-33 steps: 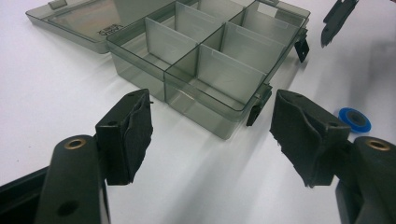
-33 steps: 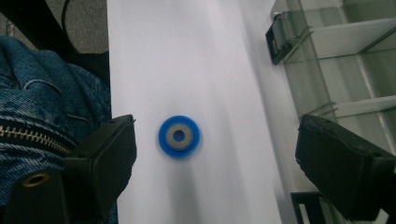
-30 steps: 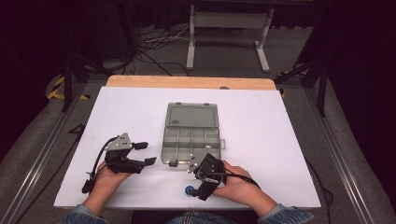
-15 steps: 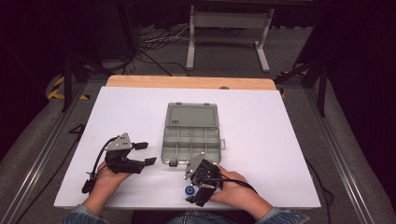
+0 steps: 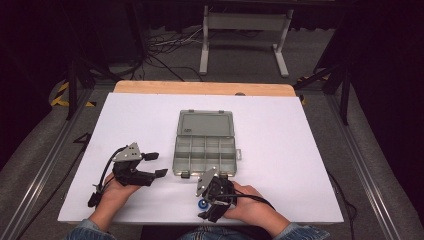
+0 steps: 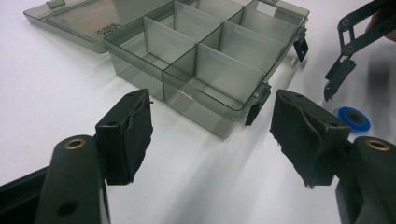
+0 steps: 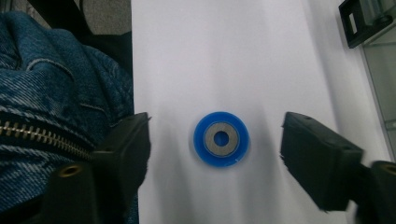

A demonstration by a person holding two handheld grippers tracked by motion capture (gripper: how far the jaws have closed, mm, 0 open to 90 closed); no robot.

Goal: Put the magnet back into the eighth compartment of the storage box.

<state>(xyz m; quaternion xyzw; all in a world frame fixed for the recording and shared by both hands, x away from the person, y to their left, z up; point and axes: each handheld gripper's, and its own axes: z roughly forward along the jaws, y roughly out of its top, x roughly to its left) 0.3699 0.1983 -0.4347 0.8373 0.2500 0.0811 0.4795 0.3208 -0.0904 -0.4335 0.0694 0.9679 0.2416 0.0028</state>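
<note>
Hovering with right tongs [image 7: 215, 140] spread wide either side of the blue ring [image 7: 221, 139] lying flat on the white counter [image 5: 300, 150], likely lining up a pinch, left tongs [image 6: 210, 135] gaping, empty, facing the open compartment box [image 6: 219, 60].

Black tools [image 5: 155, 164] (denim sleeves [image 5: 80, 229])

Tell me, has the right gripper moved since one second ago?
Yes. The right gripper has shifted left along the table's near edge, away from the grey plastic compartment box, and is now open over the small blue ring.
</note>
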